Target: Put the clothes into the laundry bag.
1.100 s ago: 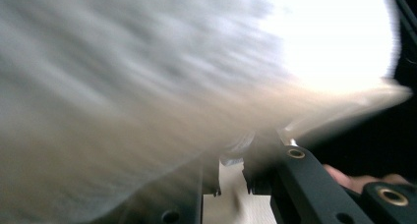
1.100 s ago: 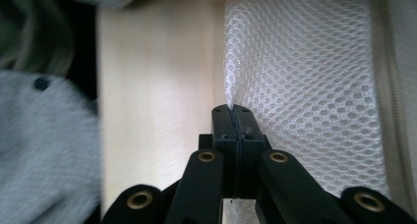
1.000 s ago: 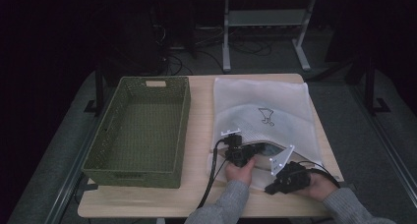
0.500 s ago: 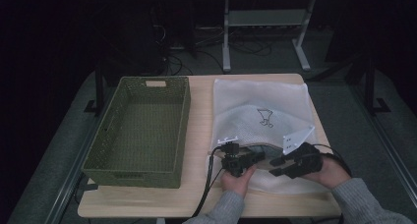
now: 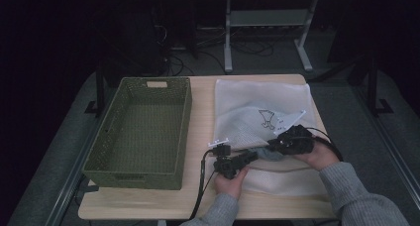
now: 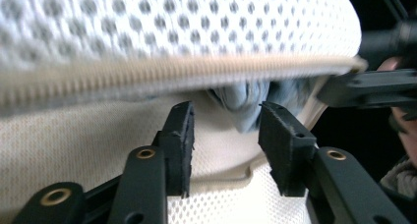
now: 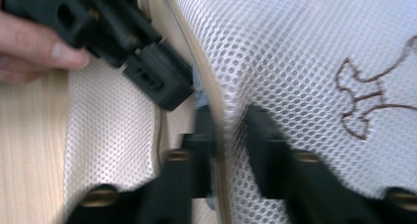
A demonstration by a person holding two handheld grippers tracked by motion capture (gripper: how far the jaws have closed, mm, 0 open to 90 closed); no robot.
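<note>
A white mesh laundry bag [image 5: 262,104] lies on the table's right half, its zipped mouth toward the person. My right gripper [image 5: 273,145] is shut on the upper zipper edge [image 7: 216,116] and holds it lifted, so the mouth gapes. A blue-grey cloth [image 6: 243,98] lies inside the mouth. My left gripper [image 5: 253,155] points right into the opening. Its jaws stand open [image 6: 223,111] just short of the cloth, under the raised zipper edge [image 6: 172,69]. The right gripper view [image 7: 228,118] shows the left gripper [image 7: 133,42] close at its upper left.
An empty olive-green woven basket [image 5: 106,137] stands on the table's left half, beside the bag. Bare wooden table [image 5: 200,117] runs between them. Black cables trail from both grippers toward the front edge. Dark floor and a metal stand lie beyond the table.
The right gripper moved away from the front edge, lifting the bag's zipper edge and opening the mouth. The left gripper swung to point right into the opening.
</note>
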